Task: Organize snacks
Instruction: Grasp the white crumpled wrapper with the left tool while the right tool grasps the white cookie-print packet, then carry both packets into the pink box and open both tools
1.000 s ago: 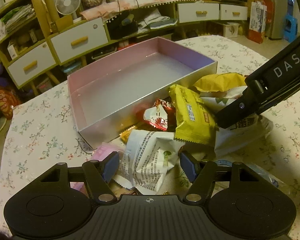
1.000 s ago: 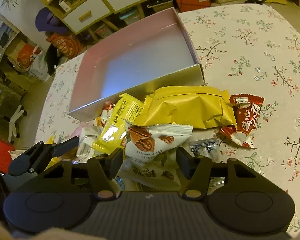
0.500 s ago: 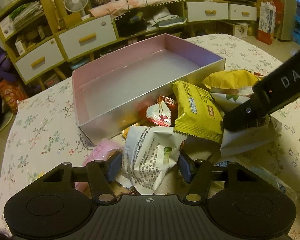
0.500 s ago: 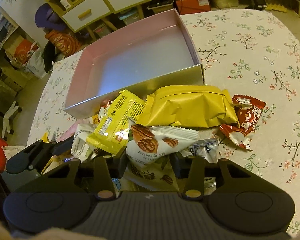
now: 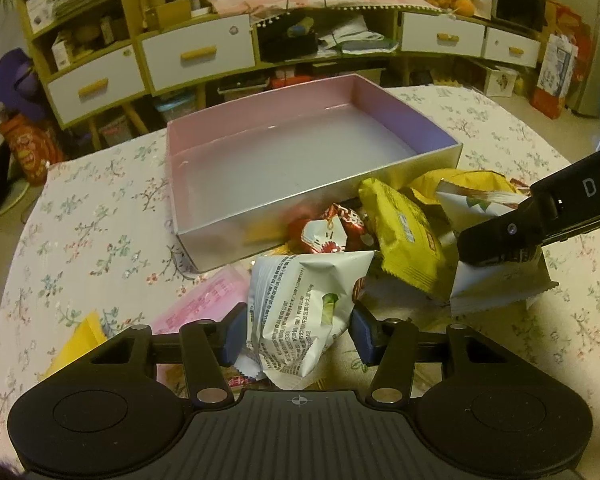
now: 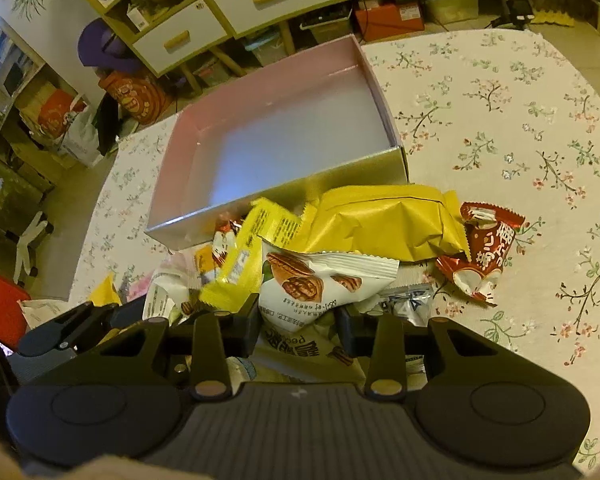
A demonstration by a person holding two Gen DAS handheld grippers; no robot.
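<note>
Both tools' jaws narrower now, closing on white packets (image 5: 300, 312) beside box edge (image 5: 320, 204)

One box, two grippers, and a heap of about ten snack packets on one table.

One pink-lined box (image 5: 300, 160) stands on one floral tablecloth (image 6: 500, 100). Two white nut packets show: one with printed text (image 5: 296, 320), one with pecan pictures (image 6: 320, 284). Yellow packets number at least four: a large pouch (image 6: 384, 224), a slim wafer packet (image 5: 404, 244), and two small ones at the left edge (image 5: 76, 344) (image 6: 106, 294). Two red packets (image 6: 484, 252) (image 5: 332, 232), one pink packet (image 5: 208, 300) and one small silvery packet (image 6: 408, 300) complete the heap; more may lie hidden beneath.
</note>
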